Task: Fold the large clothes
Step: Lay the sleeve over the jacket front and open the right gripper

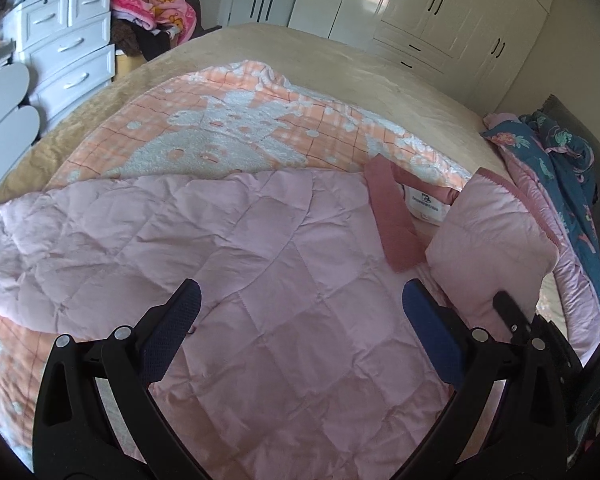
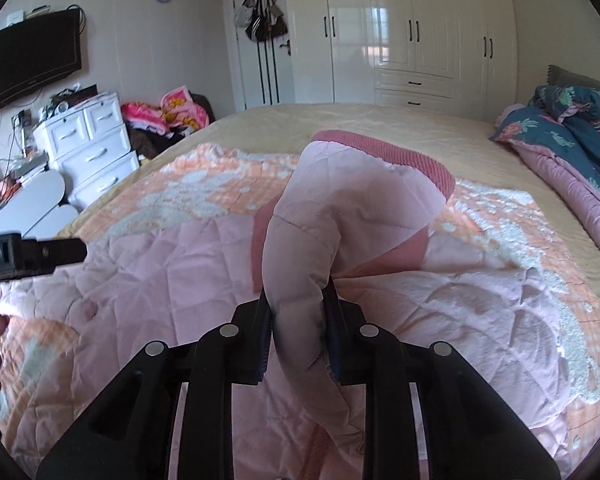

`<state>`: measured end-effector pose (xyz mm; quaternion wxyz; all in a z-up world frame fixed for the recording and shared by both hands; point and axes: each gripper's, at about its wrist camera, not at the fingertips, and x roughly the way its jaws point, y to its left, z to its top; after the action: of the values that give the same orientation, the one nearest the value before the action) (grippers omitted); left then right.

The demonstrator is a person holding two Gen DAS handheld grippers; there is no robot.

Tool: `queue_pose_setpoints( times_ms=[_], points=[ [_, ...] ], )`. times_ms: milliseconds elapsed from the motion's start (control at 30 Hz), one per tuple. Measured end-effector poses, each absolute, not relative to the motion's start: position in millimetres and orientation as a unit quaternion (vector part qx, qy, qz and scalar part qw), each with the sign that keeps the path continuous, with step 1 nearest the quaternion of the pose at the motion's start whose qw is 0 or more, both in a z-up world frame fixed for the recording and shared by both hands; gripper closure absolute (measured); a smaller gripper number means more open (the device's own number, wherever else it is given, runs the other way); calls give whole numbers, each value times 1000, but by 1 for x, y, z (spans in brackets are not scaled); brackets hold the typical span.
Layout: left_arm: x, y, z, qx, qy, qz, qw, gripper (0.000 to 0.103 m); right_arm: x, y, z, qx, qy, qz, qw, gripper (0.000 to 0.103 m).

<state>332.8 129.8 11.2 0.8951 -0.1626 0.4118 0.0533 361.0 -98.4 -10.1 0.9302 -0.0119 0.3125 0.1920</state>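
Beige-covered bed (image 1: 340, 64) carries pink quilted padded jacket (image 1: 260, 280). Left tool (image 1: 300, 316) spread wide above it; right tool (image 2: 298, 320) clamps a raised jacket fold.

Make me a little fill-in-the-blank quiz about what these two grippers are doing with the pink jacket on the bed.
1. The right gripper is ____ on a fold of the pink quilted jacket.
2. The left gripper hangs ____ above the jacket, holding nothing.
3. The jacket lies on an orange and ____ patterned blanket.
4. The wardrobe behind the bed has ____ handles.

Missing words: shut; open; white; black
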Motion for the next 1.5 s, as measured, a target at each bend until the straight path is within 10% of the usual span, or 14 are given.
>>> queue_pose_setpoints(
  times_ms=[433, 567, 1000, 1233, 1500],
  points=[
    [325, 154, 5, -274, 417, 20, 866, 8, 327, -47, -40, -63, 358, 289, 885, 54],
    [323, 156, 2, -288, 419, 11, 861, 8, 311, -53, -32, -42, 353, 318, 879, 21],
    [346, 105, -77, -318, 500, -34, 804, 11, 327, -171, -16, -43, 359, 143, 921, 19],
    [351, 64, -56, -220, 474, -55, 851, 83, 337, -223, -24, -19, 382, 80, 921, 19],
    [358, 79, -31, -148, 441, -23, 885, 85, 355, -237, -33, 5, 396, 77, 915, 19]
  ],
)
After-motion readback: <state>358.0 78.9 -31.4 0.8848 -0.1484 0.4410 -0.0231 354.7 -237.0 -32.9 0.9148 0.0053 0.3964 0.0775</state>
